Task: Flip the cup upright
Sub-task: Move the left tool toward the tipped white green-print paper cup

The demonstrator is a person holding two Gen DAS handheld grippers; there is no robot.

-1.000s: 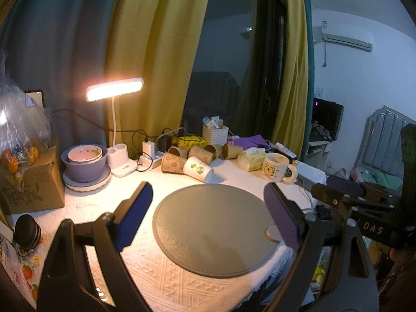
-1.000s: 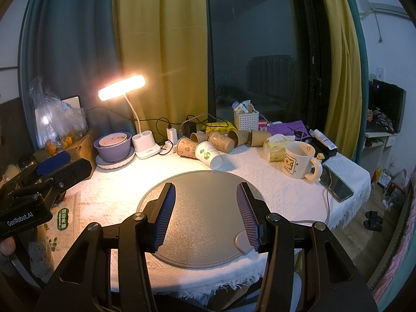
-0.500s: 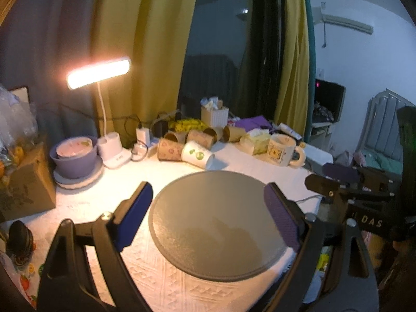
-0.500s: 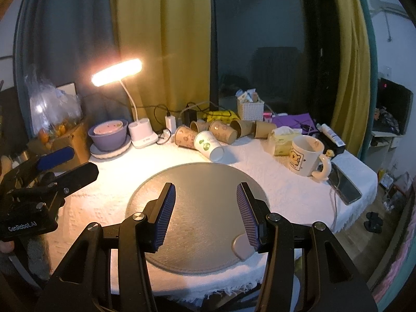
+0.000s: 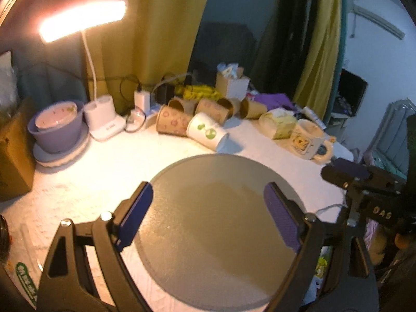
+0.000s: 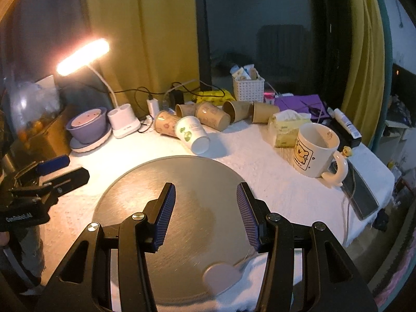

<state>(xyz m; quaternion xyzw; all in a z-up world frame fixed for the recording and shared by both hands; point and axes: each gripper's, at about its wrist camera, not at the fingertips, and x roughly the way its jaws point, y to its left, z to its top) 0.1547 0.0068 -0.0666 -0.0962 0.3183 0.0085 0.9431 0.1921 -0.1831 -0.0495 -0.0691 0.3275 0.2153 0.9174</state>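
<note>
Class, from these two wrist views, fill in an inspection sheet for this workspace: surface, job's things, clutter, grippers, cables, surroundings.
Surface: table under white cloth, round grey mat in front.
Job's things: white paper cup with green print on its side behind the mat; brown paper cups also lying down.
Clutter: mug, tissue pack, purple bowl, white basket, phone.
Grippers: left gripper and right gripper open, empty, over the mat.
Cables: black leads, white charger by the lamp.
Surroundings: yellow curtains, dark window.

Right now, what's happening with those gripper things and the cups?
Left gripper open, empty. Right gripper open, empty. White paper cup with green print on its side beyond the round grey mat, brown paper cups behind. Nothing blocking.
</note>
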